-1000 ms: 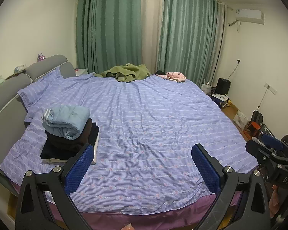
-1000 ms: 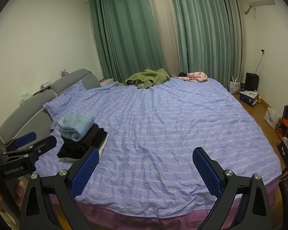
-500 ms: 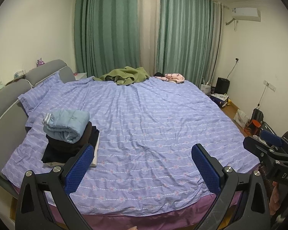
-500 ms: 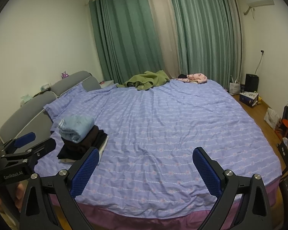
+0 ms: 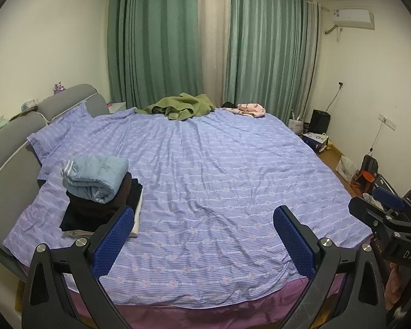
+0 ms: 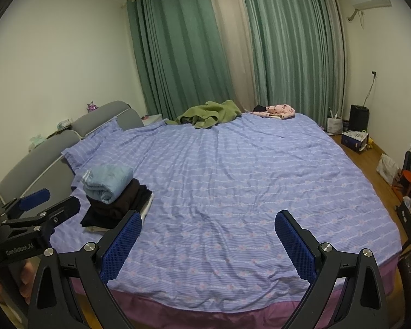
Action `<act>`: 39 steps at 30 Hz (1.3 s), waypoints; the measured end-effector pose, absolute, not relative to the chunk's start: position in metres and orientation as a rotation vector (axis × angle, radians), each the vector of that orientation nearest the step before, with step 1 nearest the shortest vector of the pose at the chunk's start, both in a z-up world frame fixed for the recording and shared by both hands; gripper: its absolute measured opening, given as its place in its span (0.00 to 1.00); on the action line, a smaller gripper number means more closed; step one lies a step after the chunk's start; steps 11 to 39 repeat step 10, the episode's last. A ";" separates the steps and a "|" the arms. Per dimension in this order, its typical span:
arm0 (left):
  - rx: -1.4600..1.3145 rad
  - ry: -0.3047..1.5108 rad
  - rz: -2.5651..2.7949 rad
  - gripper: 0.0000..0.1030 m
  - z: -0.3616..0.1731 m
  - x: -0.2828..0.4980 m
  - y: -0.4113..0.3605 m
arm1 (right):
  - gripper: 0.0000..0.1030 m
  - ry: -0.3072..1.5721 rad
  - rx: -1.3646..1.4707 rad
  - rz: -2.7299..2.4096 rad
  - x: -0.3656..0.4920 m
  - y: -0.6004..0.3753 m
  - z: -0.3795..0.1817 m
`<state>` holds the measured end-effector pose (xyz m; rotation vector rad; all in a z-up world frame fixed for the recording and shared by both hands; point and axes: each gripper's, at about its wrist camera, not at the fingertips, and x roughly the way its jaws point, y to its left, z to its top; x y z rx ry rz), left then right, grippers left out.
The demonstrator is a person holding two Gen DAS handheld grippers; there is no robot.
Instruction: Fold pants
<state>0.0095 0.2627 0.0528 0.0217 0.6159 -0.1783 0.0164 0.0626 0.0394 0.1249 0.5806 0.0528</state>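
Note:
A stack of folded clothes [image 5: 101,194] sits at the bed's left side, folded light-blue pants [image 5: 96,176] on top of dark garments; it also shows in the right wrist view [image 6: 115,194]. A crumpled olive-green garment [image 5: 179,107] [image 6: 208,113] and a pink garment [image 5: 250,108] [image 6: 276,110] lie at the far edge of the bed. My left gripper [image 5: 202,235] is open and empty over the bed's near edge. My right gripper [image 6: 208,238] is open and empty beside it, and shows in the left wrist view [image 5: 389,219].
The bed [image 5: 219,164] has a purple striped cover and a grey headboard [image 5: 22,134] on the left. Green curtains [image 5: 178,41] hang behind. Bags, a box and a black unit [image 6: 359,118] stand on the wooden floor at the right.
Both grippers have lifted and drawn back slightly from the bed, so the view sits a little higher. Both stay open and empty. Nothing on the bed has moved.

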 end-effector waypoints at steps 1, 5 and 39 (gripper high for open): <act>0.022 0.617 -0.176 1.00 0.052 0.009 0.261 | 0.96 0.581 0.124 0.052 0.016 0.062 0.039; 0.023 0.615 -0.173 1.00 0.051 0.010 0.257 | 0.96 0.583 0.124 0.052 0.018 0.060 0.040; 0.025 0.620 -0.175 1.00 0.050 0.011 0.252 | 0.96 0.590 0.126 0.051 0.021 0.056 0.039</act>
